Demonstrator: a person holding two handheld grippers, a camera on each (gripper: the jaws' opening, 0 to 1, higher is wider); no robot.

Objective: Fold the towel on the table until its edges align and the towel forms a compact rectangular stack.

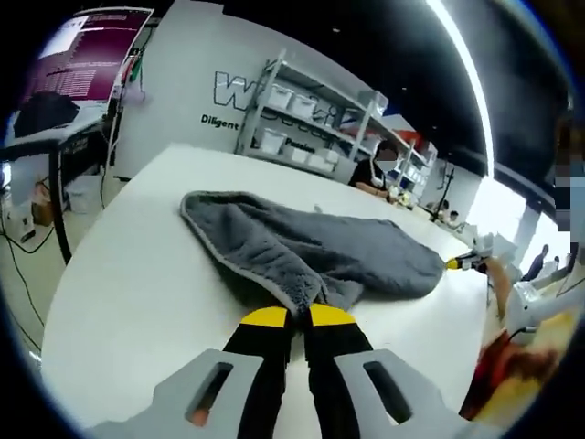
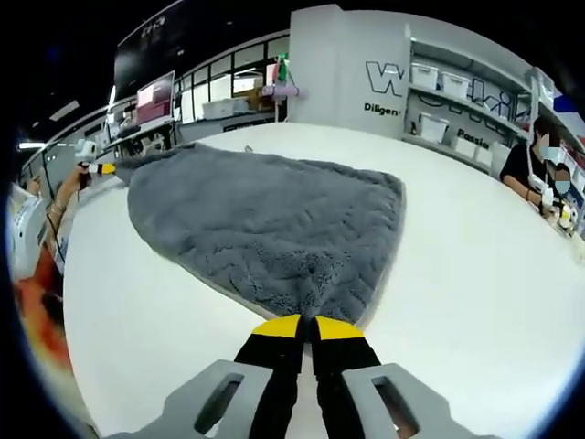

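Grey and plush, the towel (image 1: pixel 311 247) lies spread on the white table (image 1: pixel 137 293), stretched between your two hands. Your left gripper (image 1: pixel 297 315) has its yellow-tipped jaws pressed narrow on a bunched corner at the near edge of the cloth. Your right gripper (image 2: pixel 308 326) has its jaws pinched together on the opposite corner, where the towel (image 2: pixel 274 229) fans out wide and flat across the table (image 2: pixel 457 274) away from you. In the left gripper view, the other gripper's yellow tip seems to show at the far right end of the towel, though it is small there. Shelving (image 2: pixel 462 110) with white bins stands against the far wall, and a seated person (image 2: pixel 528 165) is at the table's right side.
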